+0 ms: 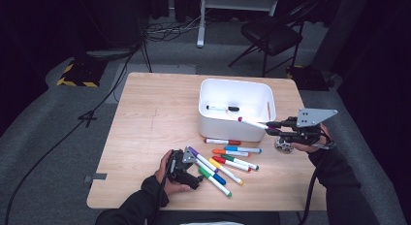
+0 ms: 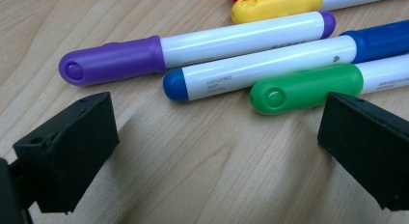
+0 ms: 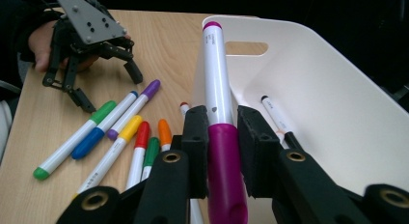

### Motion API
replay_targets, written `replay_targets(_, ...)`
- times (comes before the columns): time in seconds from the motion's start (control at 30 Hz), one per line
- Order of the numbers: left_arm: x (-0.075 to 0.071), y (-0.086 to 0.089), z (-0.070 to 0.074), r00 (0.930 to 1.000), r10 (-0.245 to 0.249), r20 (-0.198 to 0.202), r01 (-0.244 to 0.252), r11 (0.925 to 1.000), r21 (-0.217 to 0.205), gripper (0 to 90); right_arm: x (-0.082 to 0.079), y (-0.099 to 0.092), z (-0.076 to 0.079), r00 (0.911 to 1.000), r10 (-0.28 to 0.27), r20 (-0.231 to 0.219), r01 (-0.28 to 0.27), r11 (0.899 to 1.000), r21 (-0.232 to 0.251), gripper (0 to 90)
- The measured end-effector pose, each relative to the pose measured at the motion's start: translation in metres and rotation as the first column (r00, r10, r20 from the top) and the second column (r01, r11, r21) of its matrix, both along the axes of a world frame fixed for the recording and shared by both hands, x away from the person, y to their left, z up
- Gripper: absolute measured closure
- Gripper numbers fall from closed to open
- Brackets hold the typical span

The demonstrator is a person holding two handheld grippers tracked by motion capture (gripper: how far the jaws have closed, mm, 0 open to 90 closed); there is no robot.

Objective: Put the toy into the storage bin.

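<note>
Two black jaws of the right gripper were clamped on a magenta-capped marker, its white barrel pointing past the jaws toward the rim of the white bin. In the high view that marker hung over the bin's near right corner, above the table. A black marker lay on the bin floor. The left gripper rested low on the table with its jaws spread wide and nothing between them, just short of the purple marker, blue marker and green marker. More coloured markers lay loose in front of the bin.
</note>
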State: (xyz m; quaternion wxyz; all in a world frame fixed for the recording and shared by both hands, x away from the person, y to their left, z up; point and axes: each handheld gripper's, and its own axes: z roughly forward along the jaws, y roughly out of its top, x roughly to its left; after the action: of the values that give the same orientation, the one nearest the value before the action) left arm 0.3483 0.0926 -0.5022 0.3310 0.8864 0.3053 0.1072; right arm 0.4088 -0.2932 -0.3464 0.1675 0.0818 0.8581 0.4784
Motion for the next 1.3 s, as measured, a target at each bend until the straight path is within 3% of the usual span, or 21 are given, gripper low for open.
replay_targets(0.37,0.0,0.0,0.0,1.0,0.0,0.001,0.0,1.0,0.001,0.7,0.02,0.005,0.024,0.9993,-0.027,0.026,0.027,1.0,0.003,75.1)
replay_targets(0.7,0.0,0.0,0.0,1.0,0.0,0.001,0.0,1.0,0.001,0.7,0.047,0.019,0.04,0.9983,-0.057,0.015,0.057,0.998,-0.018,75.1)
replay_targets(1.07,0.0,0.0,0.0,1.0,0.0,0.0,0.0,1.0,0.0,0.7,0.075,0.037,0.036,0.9957,-0.091,-0.015,0.09,0.994,-0.061,75.1)
replay_targets(1.3,0.0,0.0,0.0,1.0,-0.003,-0.002,0.003,1.0,0.0,0.7,0.086,0.049,0.025,0.9948,-0.091,-0.044,0.085,0.989,-0.122,75.1)
